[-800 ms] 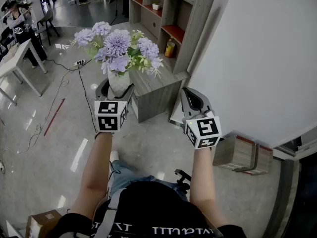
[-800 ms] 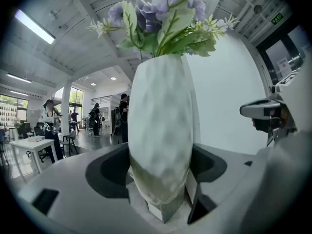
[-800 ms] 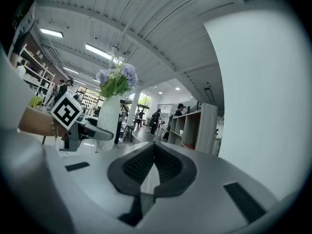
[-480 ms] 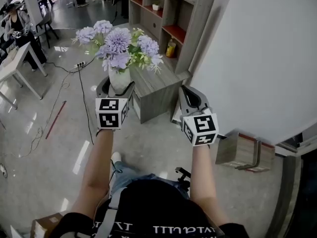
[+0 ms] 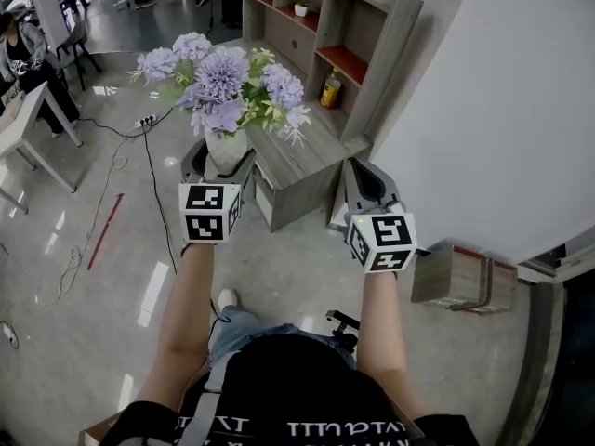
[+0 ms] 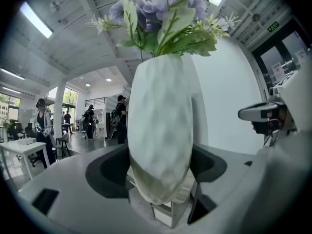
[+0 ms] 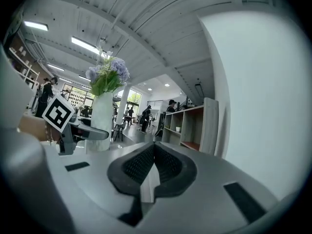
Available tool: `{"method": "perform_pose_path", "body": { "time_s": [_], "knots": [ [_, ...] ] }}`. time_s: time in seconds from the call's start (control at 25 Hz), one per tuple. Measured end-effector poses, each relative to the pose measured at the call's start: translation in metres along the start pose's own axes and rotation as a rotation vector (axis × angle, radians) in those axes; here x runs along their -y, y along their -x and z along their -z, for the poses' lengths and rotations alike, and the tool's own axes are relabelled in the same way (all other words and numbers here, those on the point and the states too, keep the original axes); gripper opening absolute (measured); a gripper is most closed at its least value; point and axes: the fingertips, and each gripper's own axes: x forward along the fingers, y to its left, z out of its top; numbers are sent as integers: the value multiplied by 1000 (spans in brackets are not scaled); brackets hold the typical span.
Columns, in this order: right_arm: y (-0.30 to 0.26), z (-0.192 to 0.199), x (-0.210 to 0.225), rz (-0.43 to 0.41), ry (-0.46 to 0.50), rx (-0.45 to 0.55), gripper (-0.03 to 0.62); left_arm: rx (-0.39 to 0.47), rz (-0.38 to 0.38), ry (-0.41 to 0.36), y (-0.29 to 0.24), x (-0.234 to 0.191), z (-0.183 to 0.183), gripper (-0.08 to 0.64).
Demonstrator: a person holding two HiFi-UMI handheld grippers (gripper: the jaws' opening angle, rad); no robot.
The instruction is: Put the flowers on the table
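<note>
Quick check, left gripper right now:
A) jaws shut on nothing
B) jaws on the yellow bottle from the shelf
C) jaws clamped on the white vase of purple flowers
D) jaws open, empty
C: in the left gripper view the left gripper has its jaws pressed on either side of the white vase, with the purple flowers standing out of its top.

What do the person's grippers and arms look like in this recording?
The left gripper and right gripper each have a grey body with dark jaw pads and carry a white cube printed with black square markers. The arms are bare below the black top, which has white lettering.
</note>
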Motion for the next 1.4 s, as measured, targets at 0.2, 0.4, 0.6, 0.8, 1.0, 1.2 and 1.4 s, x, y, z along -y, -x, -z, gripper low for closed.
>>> {"method": "perform_pose_path", "body": {
  "time_s": [0.2,0.4,0.6,0.8,1.0,1.2,1.4],
  "knots": [
    [-9,2,2,-62,0,-36,15,-30,-59,19,8,-2,5,373],
    [-27,14,-4,-128,-36,-39,15,-78,-122,-14,17,-13,12,373],
    [-27,13,5,-82,-36,-18,15,-39,-103,-14,9,-12,8,373],
    [-23,7,7,-51,-27,-11,15,-20,-80,-12,8,-10,5,373],
    [-23,7,2,-45,-25,-18,15,-23,-67,-7,7,-8,5,373],
    [-21,10,6,-41,-29,-32,15,-27,-72,6,8,-6,7,373],
    [-23,15,12,-36,-49,-33,15,-30,-94,6,10,-8,8,373]
  ]
}}
